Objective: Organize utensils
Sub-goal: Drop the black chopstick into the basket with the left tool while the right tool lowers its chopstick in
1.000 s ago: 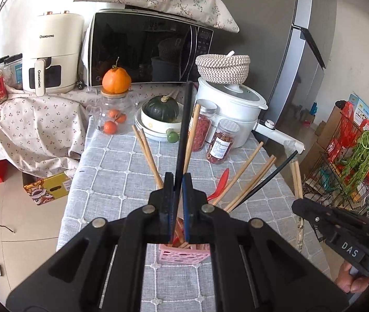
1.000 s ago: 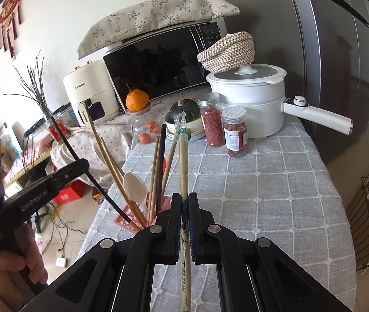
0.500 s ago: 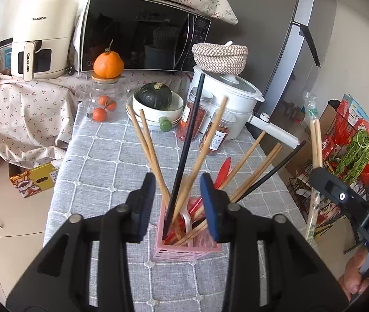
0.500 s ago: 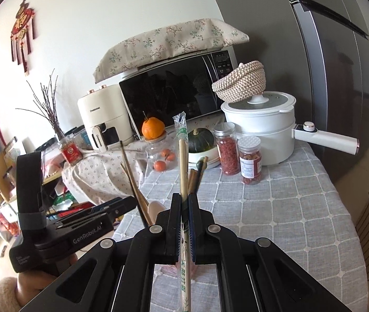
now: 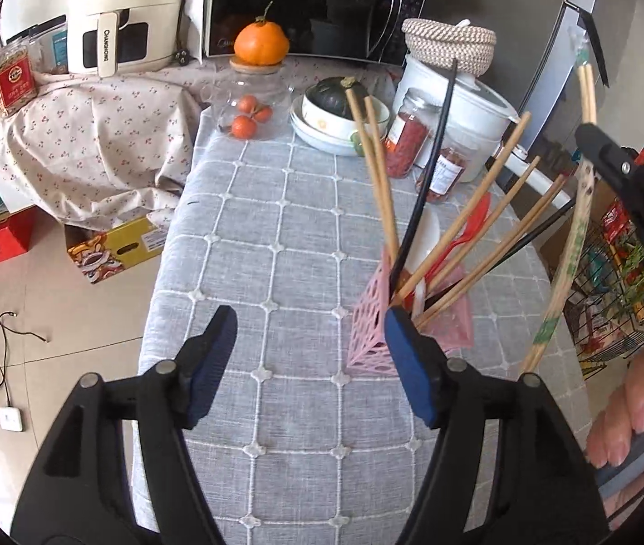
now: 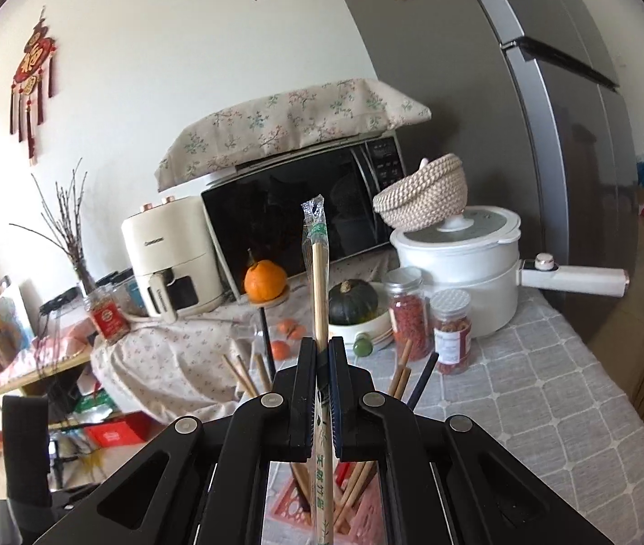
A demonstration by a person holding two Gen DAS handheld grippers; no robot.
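A pink lattice utensil holder (image 5: 369, 336) stands on the grey checked tablecloth (image 5: 285, 236). It holds several wooden chopsticks (image 5: 378, 168), a black chopstick (image 5: 430, 168), a red spoon (image 5: 467, 231) and a white spoon. My left gripper (image 5: 310, 338) is open and empty, just in front of and left of the holder. My right gripper (image 6: 320, 359) is shut on a wrapped pair of wooden chopsticks (image 6: 319, 281), held upright above the holder (image 6: 290, 508); the pair also shows in the left wrist view (image 5: 571, 250) to the right of the holder.
At the back of the table stand a glass jar with an orange (image 5: 260, 45) on top, stacked bowls with a dark squash (image 5: 335, 95), two spice jars (image 5: 408, 141) and a white pot (image 5: 471, 104). A microwave (image 5: 312, 4) and air fryer (image 5: 126, 13) stand behind. A wire basket (image 5: 616, 309) is right.
My left gripper has let go of the black chopstick, which now stands in the holder, opened wide and drawn back left. My right gripper has lifted the wrapped chopsticks higher over the holder.
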